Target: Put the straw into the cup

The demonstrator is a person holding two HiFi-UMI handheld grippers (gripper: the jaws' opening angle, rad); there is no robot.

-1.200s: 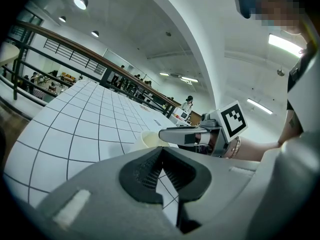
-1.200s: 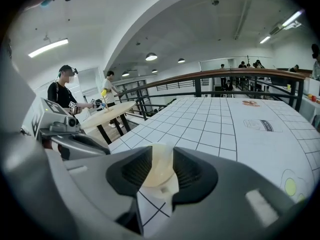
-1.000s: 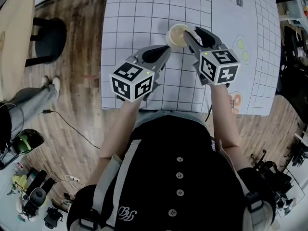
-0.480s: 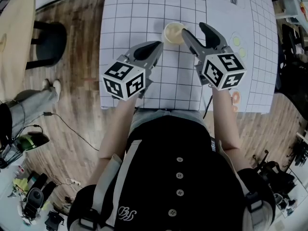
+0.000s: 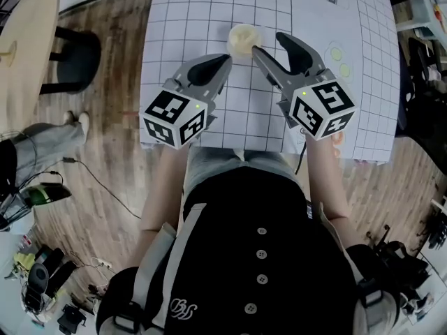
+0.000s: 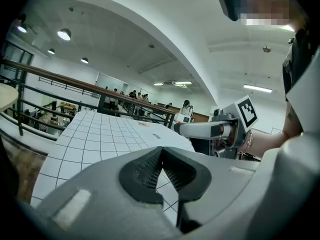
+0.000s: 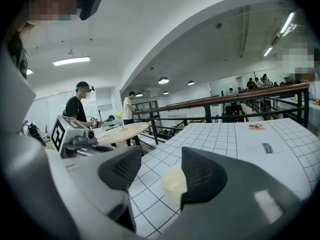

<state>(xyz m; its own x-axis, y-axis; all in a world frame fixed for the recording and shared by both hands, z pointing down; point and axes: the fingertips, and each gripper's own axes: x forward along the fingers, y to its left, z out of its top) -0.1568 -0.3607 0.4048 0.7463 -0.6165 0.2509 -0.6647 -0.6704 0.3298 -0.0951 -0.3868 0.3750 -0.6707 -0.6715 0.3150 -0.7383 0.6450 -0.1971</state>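
Over the gridded table [image 5: 181, 19], from the head camera: a pale cup [image 5: 242, 39] upright on the sheet, mouth up, long axis vertical. Just short of the cup and to its left, the left gripper [image 5: 225, 60], fingers pressed together into one point aimed toward the cup, nothing visible between them. Just to the cup's right, the right gripper [image 5: 267, 42], fingers spread wide, the nearer tip close beside the cup without touching. Nearer than the cup, a marker cube [image 5: 174, 117] at the back of each gripper, and bare forearms [image 5: 171, 180] leading to a dark buttoned top [image 5: 258, 243].

Along the jaws of the left gripper [image 6: 161, 150]: ribbed pads meeting at the tip, empty; grid squares beyond; off to the right, the other gripper's marker cube [image 6: 247, 112].

Along the jaws of the right gripper [image 7: 162, 154]: pads [image 7: 122, 170] well apart, gripping nothing. Framed in the gap, the cup [image 7: 173, 183], upright, rim up, partly hidden behind the right-hand jaw, ahead of the pads rather than between them. Well behind the cup, a railing [image 7: 225, 104] and a round wooden table [image 7: 122, 131] with people standing by.

Straw not to be made out in any view.
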